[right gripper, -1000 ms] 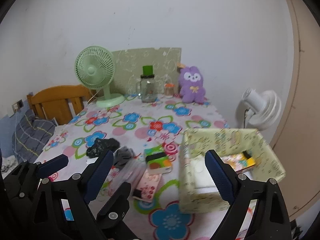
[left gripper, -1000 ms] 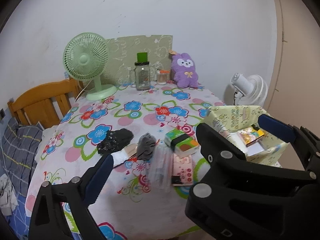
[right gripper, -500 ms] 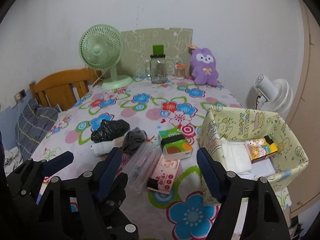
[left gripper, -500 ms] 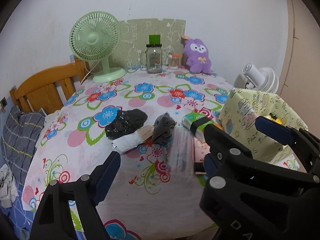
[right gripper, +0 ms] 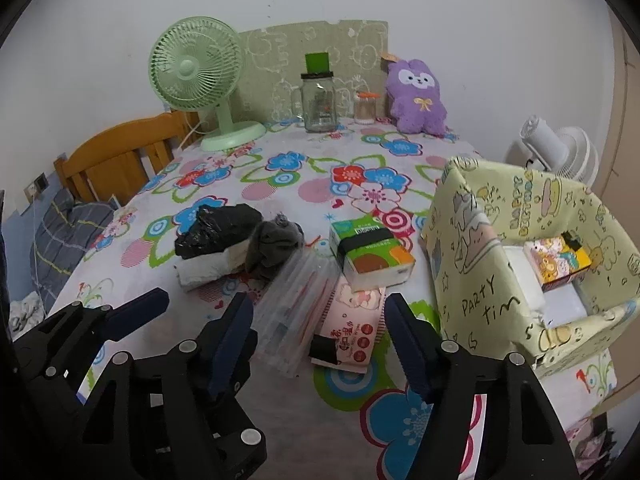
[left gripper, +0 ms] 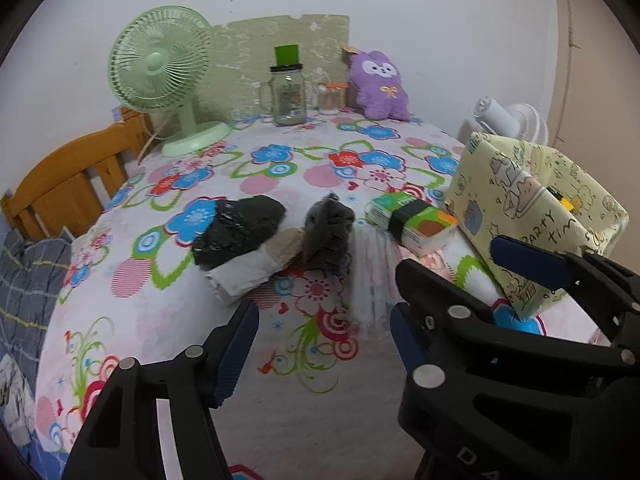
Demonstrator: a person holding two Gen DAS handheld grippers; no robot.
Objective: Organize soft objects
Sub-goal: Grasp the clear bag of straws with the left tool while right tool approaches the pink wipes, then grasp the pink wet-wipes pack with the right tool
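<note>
On the floral tablecloth lie a black crinkled bag on a white wad, a grey cloth bundle, a clear plastic sleeve, a green tissue pack and a pink tissue pack. A yellow-green paper box at the right holds a colourful pack. My left gripper is open and empty, just short of the grey bundle. My right gripper is open and empty over the pink pack.
At the back stand a green desk fan, a glass jar with a green lid, a small jar and a purple plush. A wooden chair is at the left, a white fan behind the box.
Both grippers have moved forward and lower toward the pile of items. The objects look larger and closer. Nothing on the table has been moved.
</note>
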